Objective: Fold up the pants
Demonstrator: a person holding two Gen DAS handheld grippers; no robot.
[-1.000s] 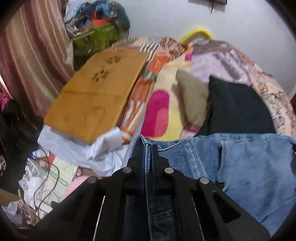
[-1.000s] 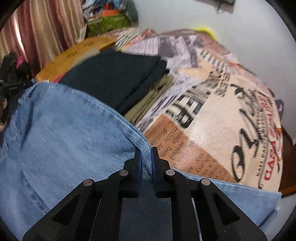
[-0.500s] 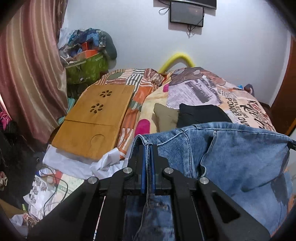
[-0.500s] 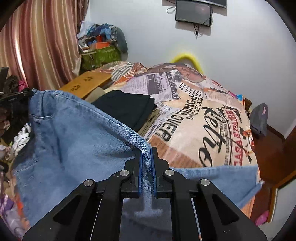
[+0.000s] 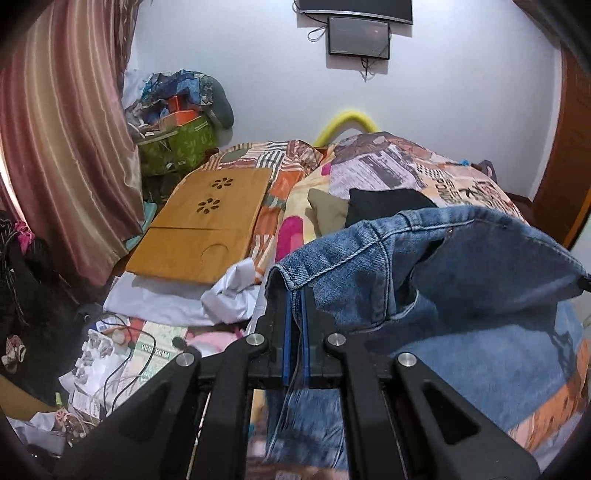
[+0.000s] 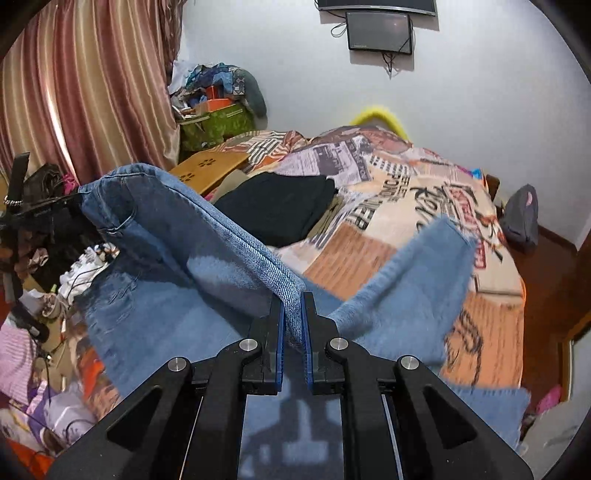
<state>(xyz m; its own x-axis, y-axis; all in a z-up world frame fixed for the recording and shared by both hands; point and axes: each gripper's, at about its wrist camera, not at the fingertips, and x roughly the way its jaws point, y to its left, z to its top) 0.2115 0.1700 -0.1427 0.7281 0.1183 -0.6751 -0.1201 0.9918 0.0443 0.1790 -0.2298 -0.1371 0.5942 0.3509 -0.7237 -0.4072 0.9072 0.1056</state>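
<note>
Aloft | jeans (image 5: 461, 280) stretched between both | left hand-held gripper (image 5: 294, 295), right hand-held gripper (image 6: 292, 299) clamping denim

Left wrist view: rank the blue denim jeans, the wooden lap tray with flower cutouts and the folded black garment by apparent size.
1. Blue denim jeans, nearest the camera, which inflates them.
2. Wooden lap tray.
3. Folded black garment, partly hidden behind the jeans.

Both grippers are lifting way up, so the jeans (image 5: 461, 266) are coming off the bed (image 6: 424, 206) and hanging in the air now. A leg end (image 6: 417, 280) is swinging up on the right, and the wall screen (image 6: 380, 35) is coming into view.
</note>
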